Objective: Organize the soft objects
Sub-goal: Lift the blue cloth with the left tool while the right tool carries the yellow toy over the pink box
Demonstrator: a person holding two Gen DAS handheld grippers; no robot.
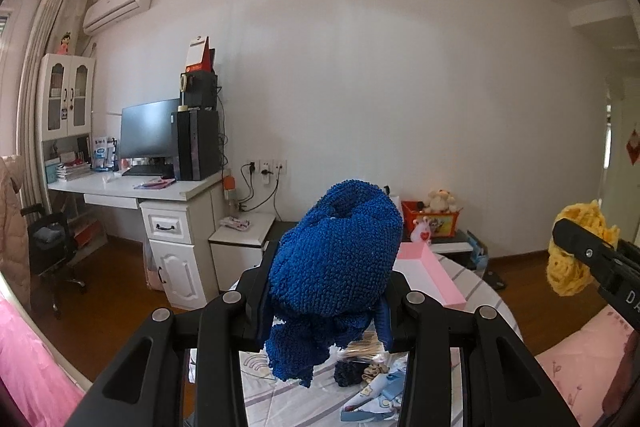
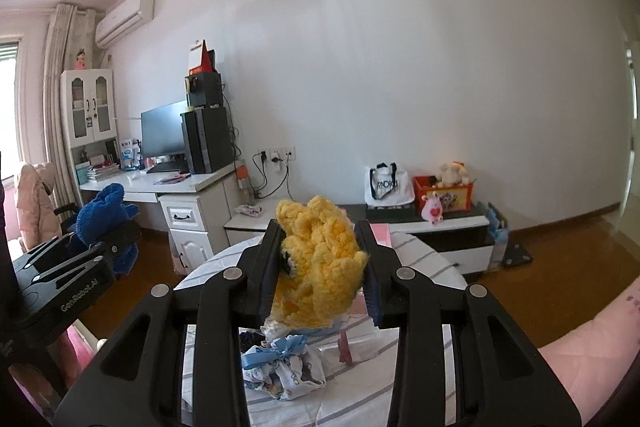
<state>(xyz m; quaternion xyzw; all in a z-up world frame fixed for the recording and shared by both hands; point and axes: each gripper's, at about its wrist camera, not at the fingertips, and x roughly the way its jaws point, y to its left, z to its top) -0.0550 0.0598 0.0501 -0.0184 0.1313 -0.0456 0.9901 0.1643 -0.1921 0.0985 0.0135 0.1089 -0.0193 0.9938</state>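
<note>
The left gripper pinches a blue knitted piece above the round table; the right gripper pinches a yellow crocheted piece. The pink box looks empty. Farther back, a red bin holds a plush toy; a white tote reads "RADIO".

Both cameras are sitting just behind their grippers and looking forward along the fingers, tilted slightly downward, raised above a round table with a striped cloth. The left wrist view is facing a white wall, with the blue knitted piece filling its near centre. The right wrist view is facing the same wall from a spot further right, with the yellow knitted piece close up. Both are taking in the desk, the monitor, and the red toy box. Each view is catching the other gripper at its edge: the right gripper in the left view, the left gripper in the right.
</note>
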